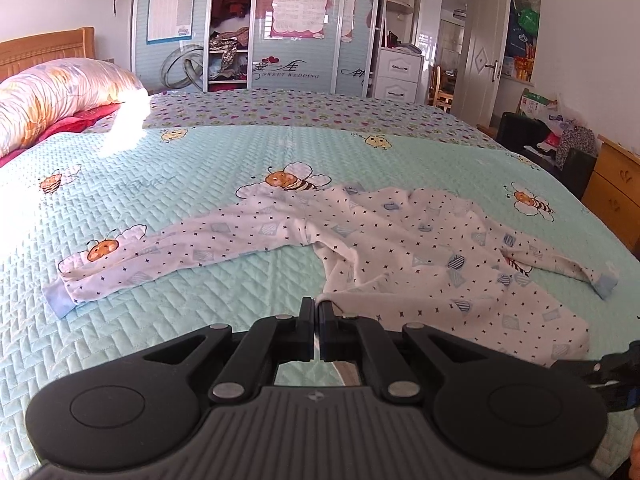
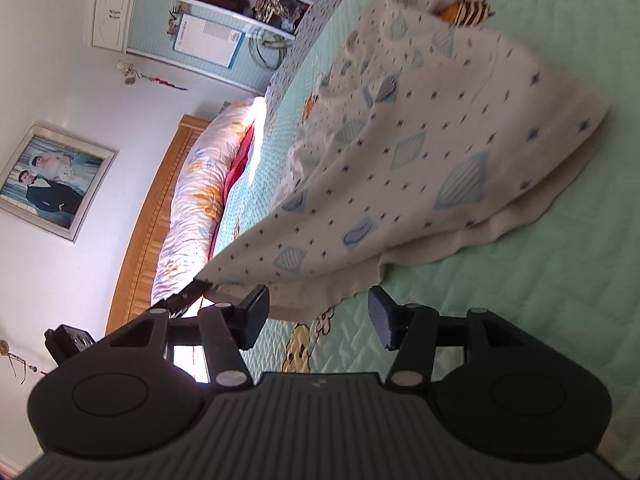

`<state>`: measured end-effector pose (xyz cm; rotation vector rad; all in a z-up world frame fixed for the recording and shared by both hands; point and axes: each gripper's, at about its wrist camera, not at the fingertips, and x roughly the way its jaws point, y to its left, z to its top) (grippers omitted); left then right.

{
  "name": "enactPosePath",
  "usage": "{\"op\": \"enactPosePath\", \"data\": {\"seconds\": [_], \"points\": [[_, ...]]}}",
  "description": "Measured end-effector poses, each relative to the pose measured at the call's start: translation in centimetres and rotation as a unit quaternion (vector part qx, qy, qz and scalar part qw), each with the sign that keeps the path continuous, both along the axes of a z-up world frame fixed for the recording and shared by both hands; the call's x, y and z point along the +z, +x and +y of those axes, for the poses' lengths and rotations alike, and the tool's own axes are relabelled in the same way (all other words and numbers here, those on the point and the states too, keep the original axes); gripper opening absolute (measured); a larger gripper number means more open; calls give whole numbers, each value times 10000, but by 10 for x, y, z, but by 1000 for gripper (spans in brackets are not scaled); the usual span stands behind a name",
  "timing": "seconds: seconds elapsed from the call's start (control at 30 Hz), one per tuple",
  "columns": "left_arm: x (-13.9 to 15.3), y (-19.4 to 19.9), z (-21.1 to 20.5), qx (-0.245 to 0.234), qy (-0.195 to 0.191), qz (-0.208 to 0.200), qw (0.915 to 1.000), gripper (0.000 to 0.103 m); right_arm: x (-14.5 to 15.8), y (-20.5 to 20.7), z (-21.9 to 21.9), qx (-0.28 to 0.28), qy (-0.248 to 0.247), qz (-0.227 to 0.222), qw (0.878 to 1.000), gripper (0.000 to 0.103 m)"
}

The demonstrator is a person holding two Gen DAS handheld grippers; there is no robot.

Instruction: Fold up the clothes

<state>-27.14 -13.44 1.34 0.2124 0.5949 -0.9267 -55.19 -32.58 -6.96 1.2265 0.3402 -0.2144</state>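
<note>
A white long-sleeved top [image 1: 400, 240], printed with small dark stars and pale blue striped diamonds, lies spread on the mint quilted bedspread [image 1: 160, 344] of a double bed, one sleeve stretched out to my left, the other folded back at the right with its blue cuff near the bed's edge. My left gripper [image 1: 319, 307] is clenched on the near hem, a pinch of white cloth caught between its closed jaws and lifted slightly off the quilt. In the right wrist view, which is rolled onto its side, my right gripper [image 2: 318, 312] stands released: its jaws are parted and the raised edge of the top [image 2: 420, 152] hangs just beyond the pads without touching them.

Cartoon bees dot the bedspread. A floral bolster [image 1: 52, 96] rests against the wooden headboard [image 1: 44, 50] at the far left.

Behind the bed, a sliding-door wardrobe [image 1: 260, 24] stands open in the middle; dark red garments hang in its upper section and a jumble of patterned clothes sits on the shelf below. A white drawer unit [image 1: 400, 74] beside it has both drawers closed. A framed photograph [image 2: 52, 182] hangs on the wall above the headboard.
</note>
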Motion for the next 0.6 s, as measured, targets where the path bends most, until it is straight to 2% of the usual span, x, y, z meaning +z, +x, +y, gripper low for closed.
{"op": "enactPosePath", "data": {"seconds": [0.17,0.33,0.4,0.43,0.53,0.6], "points": [[-10,4,5,158,102,140,9997,1,11,-36,-14,-488,-893,573,9932,56],[-4,4,4,148,47,95,9998,1,14,-55,-22,-658,-1999,1436,9670,57],[-2,4,2,120,58,56,9999,1,16,-51,-19,-591,-2632,2000,9419,57],[-2,3,0,109,68,58,9999,1,16,-49,-17,-511,-3051,2330,9219,57],[-4,3,-2,101,127,70,9998,1,12,-36,-10,-205,-3962,2954,8691,57],[-6,5,-2,146,156,86,9997,1,8,-33,-7,-44,-4318,3166,8445,57]]}}
